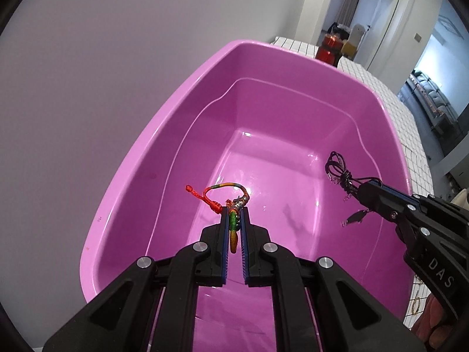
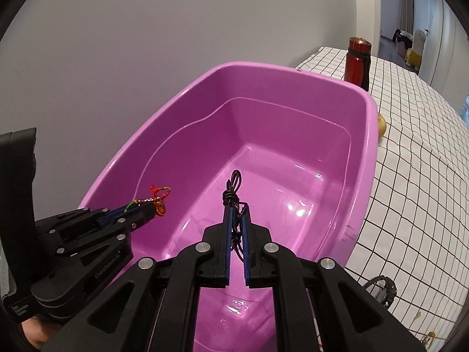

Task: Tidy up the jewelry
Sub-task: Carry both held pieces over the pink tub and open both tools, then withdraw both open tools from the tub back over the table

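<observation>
A big pink plastic tub (image 1: 164,135) (image 2: 152,149) fills both views. My left gripper (image 1: 235,209) (image 2: 151,209) is shut on a braided bracelet (image 1: 233,228) (image 2: 159,196) of red, green and orange cord, whose loop sticks out past the fingertips above the tub's floor. My right gripper (image 2: 236,205) (image 1: 359,189) is shut on a black cord necklace (image 2: 233,189) (image 1: 340,170); its knotted loop pokes out ahead of the pads and a small metal pendant (image 1: 356,217) dangles below. Both grippers hang inside the tub, left one toward the left wall.
The tub stands on a table with a white black-checked cloth (image 2: 416,193) against a grey wall. A red bottle (image 2: 357,61) stands behind the tub's far right corner. A yellowish round object (image 2: 381,126) lies by the right rim. More jewelry (image 2: 381,289) lies on the cloth.
</observation>
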